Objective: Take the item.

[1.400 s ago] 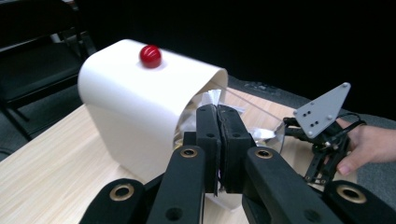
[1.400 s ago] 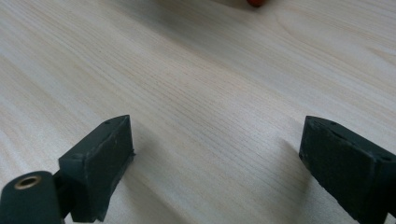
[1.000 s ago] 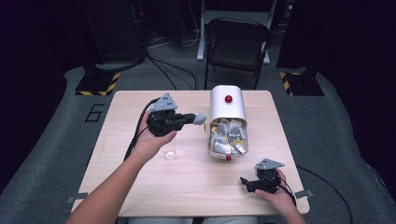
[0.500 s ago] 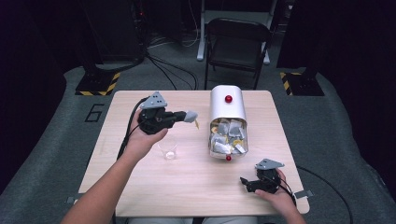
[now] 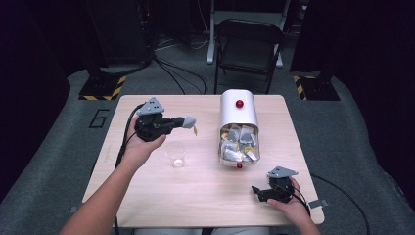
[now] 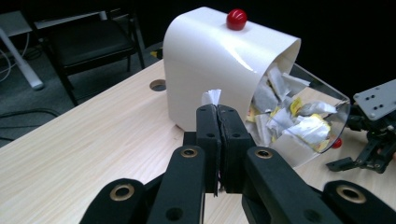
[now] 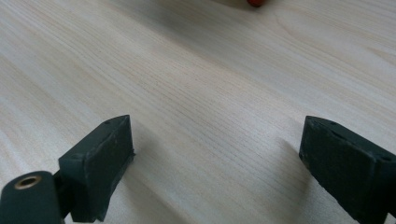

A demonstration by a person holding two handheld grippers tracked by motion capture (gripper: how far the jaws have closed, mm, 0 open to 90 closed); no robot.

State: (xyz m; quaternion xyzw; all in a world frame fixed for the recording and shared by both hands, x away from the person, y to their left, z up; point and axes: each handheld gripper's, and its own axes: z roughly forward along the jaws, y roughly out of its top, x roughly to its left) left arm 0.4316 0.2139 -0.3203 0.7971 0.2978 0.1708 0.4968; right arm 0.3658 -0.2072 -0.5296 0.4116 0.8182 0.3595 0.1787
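My left gripper hovers over the table's left half, shut on a grey tea bag whose yellow tag dangles below. In the left gripper view the bag's white top pokes out above the closed jaws of that gripper. A small clear glass cup stands on the table just below and in front of it. A white dispenser with a red knob lies to the right, its clear front full of tea bags. My right gripper rests open on the table at the front right, its jaws wide apart over bare wood.
The wooden table has free room in front of the cup and in the middle. A black folding chair stands behind the table's far edge. Cables trail from both grippers over the table's edges.
My left gripper has moved left, away from the dispenser, with the tea bag in it, and now hangs near the cup. The right gripper has stayed still.
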